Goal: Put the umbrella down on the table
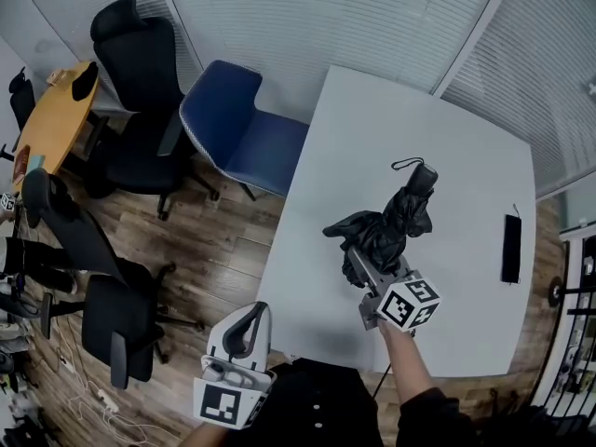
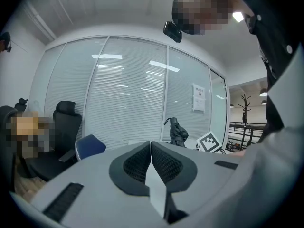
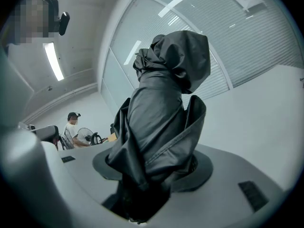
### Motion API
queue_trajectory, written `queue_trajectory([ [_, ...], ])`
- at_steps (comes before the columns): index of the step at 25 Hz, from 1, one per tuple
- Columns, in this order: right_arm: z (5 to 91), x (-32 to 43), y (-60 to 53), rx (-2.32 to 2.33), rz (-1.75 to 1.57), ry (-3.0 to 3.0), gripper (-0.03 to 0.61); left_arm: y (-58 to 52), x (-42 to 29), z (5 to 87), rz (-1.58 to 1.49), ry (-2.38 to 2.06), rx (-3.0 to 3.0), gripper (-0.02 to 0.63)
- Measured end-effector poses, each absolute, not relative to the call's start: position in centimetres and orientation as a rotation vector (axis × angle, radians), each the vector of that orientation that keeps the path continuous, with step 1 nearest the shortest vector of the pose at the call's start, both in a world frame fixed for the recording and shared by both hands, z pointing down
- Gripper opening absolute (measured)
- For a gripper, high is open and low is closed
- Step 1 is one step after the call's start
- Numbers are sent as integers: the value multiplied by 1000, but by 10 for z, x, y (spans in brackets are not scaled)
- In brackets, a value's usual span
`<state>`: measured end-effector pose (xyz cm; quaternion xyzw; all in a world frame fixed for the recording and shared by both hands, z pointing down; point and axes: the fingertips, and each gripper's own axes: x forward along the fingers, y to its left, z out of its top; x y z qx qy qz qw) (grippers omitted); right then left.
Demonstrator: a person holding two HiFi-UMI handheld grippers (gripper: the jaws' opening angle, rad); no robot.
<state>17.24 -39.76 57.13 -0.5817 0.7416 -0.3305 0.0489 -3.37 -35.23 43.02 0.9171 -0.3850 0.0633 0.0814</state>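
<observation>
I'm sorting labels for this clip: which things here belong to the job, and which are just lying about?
Job: umbrella, right claw gripping it, table.
Lying about: black device on table, blue chair, black chairs, idle left claw.

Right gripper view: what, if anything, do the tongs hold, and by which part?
The right tongs clamp the folded black fabric umbrella by its bunched canopy, near one end.

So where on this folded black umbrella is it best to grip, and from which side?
Judging by its pose, the folded black umbrella is best taken around the bundled fabric at its near end, coming from the person's side along its length, as the right gripper holds it. The bundle there is thick and compressible, while loose flaps splay out to the left.
</observation>
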Motion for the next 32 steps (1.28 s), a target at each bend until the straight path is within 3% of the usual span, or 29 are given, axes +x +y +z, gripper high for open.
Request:
queue_trajectory([
  [32,730,183,-452,-1460,-1824,1941,259,-367,35,499,322,-1058,2581,18],
])
